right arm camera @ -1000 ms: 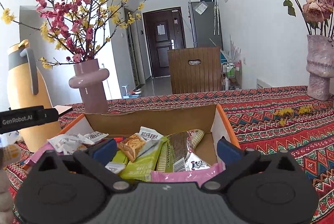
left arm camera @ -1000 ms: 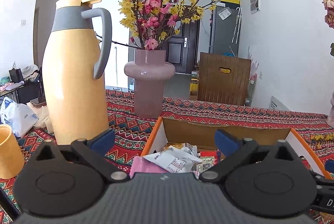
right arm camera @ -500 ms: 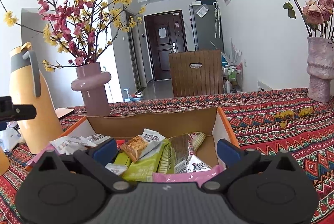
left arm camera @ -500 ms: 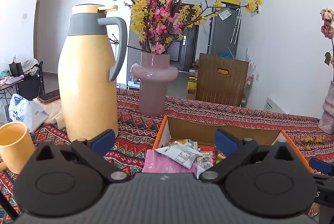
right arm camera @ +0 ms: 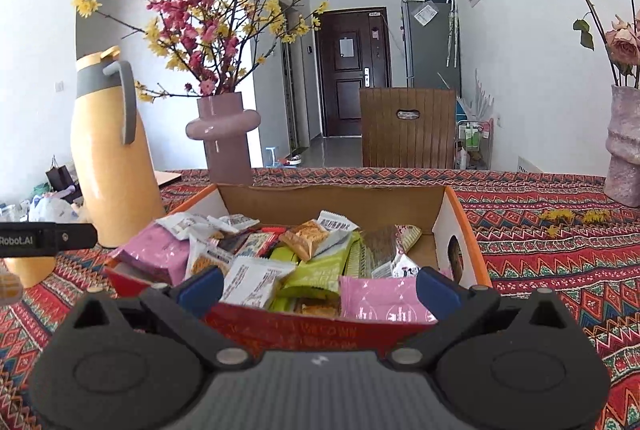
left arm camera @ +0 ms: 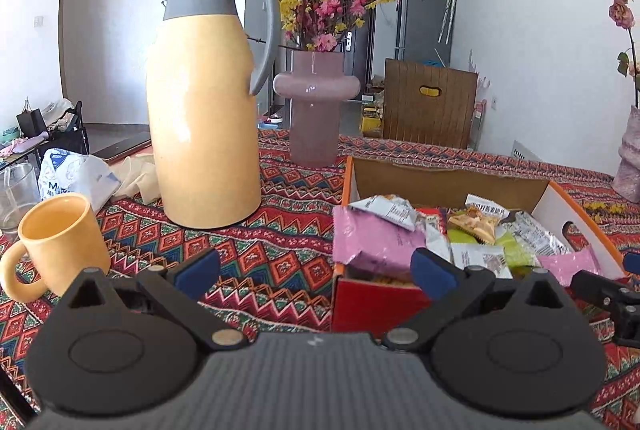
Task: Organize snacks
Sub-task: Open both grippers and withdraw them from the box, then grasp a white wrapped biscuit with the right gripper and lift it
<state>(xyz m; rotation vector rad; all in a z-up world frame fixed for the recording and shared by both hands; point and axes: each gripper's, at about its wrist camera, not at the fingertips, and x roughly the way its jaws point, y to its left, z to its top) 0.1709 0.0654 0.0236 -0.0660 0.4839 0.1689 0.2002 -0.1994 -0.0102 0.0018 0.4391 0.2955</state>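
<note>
Patterned tablecloth [right arm camera: 560, 254] holds an open cardboard box [right arm camera: 460, 226] heaped with snack packets [right arm camera: 312, 262]; left gripper [left arm camera: 316, 268] and right gripper [right arm camera: 316, 286] both gape, gripping nothing.

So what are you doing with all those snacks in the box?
A person holds a two-finger gripper in each hand, tidying snacks. The cardboard box on the patterned tablecloth is full of snack packets. The left gripper and right gripper are both open and empty, in front of the box's near edge. A yellow jug and mug stand to the left.
</note>
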